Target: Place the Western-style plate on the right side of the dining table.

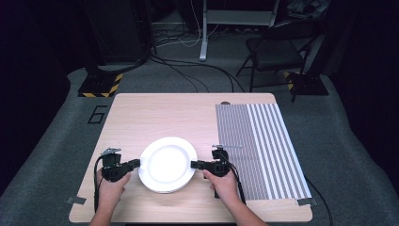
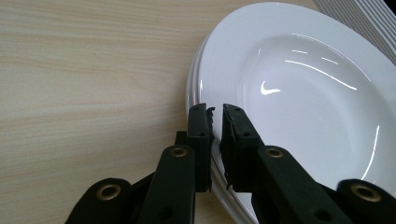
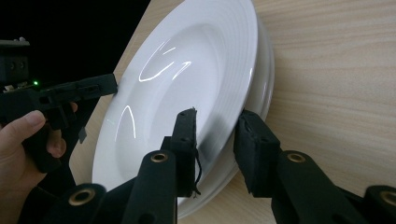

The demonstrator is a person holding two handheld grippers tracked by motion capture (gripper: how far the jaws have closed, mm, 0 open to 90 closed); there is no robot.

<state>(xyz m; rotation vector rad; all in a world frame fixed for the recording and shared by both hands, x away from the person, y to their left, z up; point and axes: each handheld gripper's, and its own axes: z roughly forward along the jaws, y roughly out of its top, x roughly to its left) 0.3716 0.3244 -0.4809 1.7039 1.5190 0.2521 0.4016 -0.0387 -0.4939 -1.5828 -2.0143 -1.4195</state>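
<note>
Stack of white plates (image 1: 167,164) near the front middle of the tabletop (image 1: 155,113), just left of a striped mat (image 1: 263,141). Top plate (image 2: 299,88) seated on at least one more beneath, the lower rims peeking out in both gripper views.

Left gripper (image 1: 135,163) at the left rim, right gripper (image 1: 196,164) at the right rim, facing each other across the stack. Left jaws nearly together, pinched on the rim of the top plate, one jaw above and one below. Right jaws set wider, straddling the right edge of the stack; upper jaw over the top plate, lower jaw outside the rims below, apparently taking in more than one plate. Contact of the right pads with the rim hard to confirm, so grip there uncertain.

Step in hand, by the look of it: securing a two-sided hold before lifting. Next move likely to call for a firm right-side pinch on the same plate as the left, then an even, level rise of both hands, keeping the plate from tilting or dragging the one beneath. Probable destination the striped mat, though only a guess.
</note>
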